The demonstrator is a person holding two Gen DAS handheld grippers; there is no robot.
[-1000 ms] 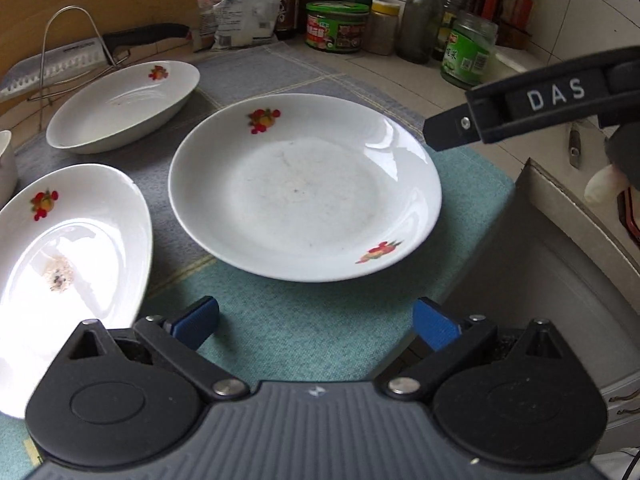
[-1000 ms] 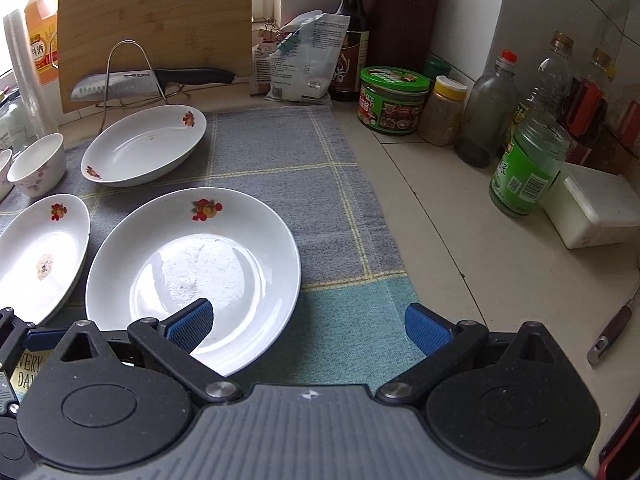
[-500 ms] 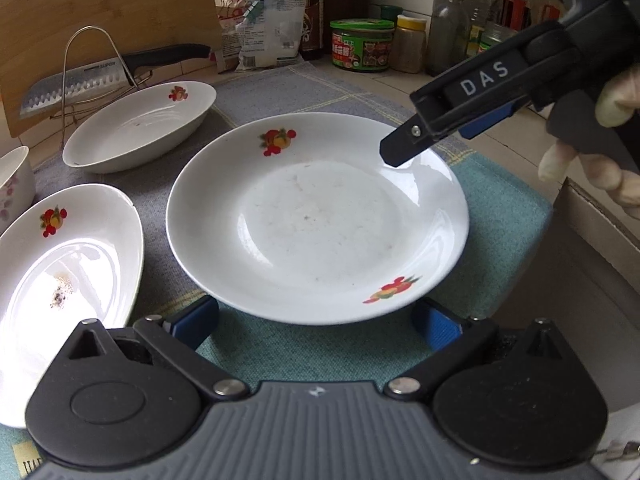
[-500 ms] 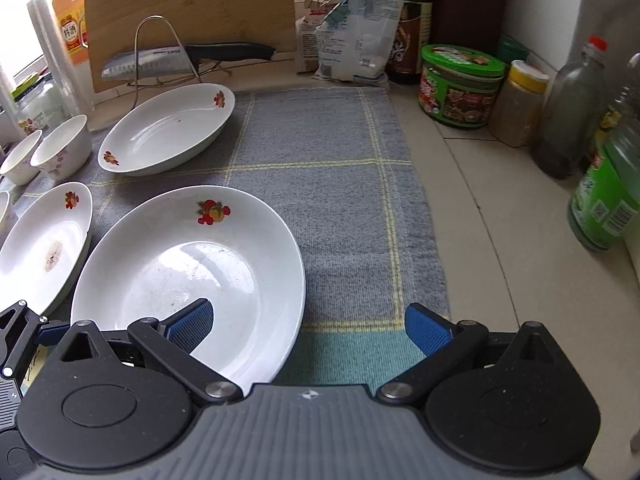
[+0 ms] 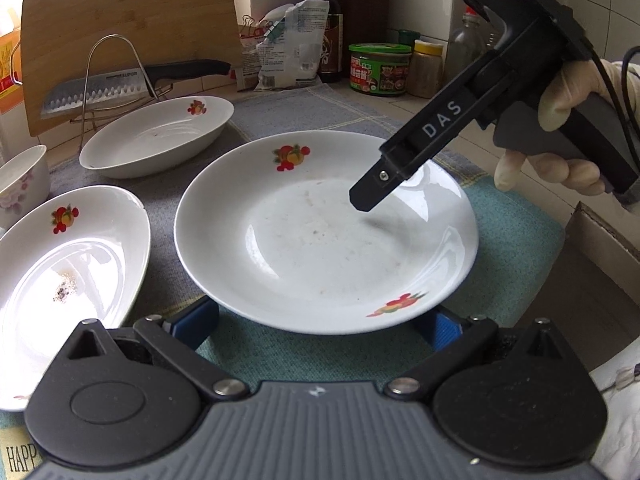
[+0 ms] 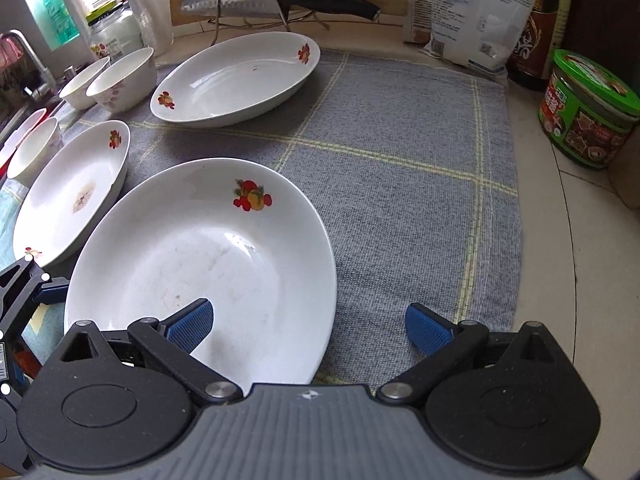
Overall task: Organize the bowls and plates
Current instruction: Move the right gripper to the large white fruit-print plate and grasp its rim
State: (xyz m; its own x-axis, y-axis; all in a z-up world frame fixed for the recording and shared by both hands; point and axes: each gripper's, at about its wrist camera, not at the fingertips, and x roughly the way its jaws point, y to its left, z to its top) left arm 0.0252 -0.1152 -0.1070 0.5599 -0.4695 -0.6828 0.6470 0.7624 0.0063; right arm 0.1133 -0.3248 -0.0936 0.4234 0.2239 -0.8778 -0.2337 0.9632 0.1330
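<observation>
The round fruit-print plate (image 5: 326, 236) sits on the checked mat (image 6: 404, 184), its near rim over the teal strip, food smears across its well. My left gripper (image 5: 318, 322) is spread wide, a blue pad at each side of that rim, gripping nothing. My right gripper (image 6: 310, 326) gapes too, one pad over the plate's well, the other over the mat; from the left camera I see it angled down above the plate in a gloved hand (image 5: 560, 136). Two oval dishes (image 6: 70, 194) (image 6: 236, 80) lie left and behind, small bowls (image 6: 122, 80) beyond
</observation>
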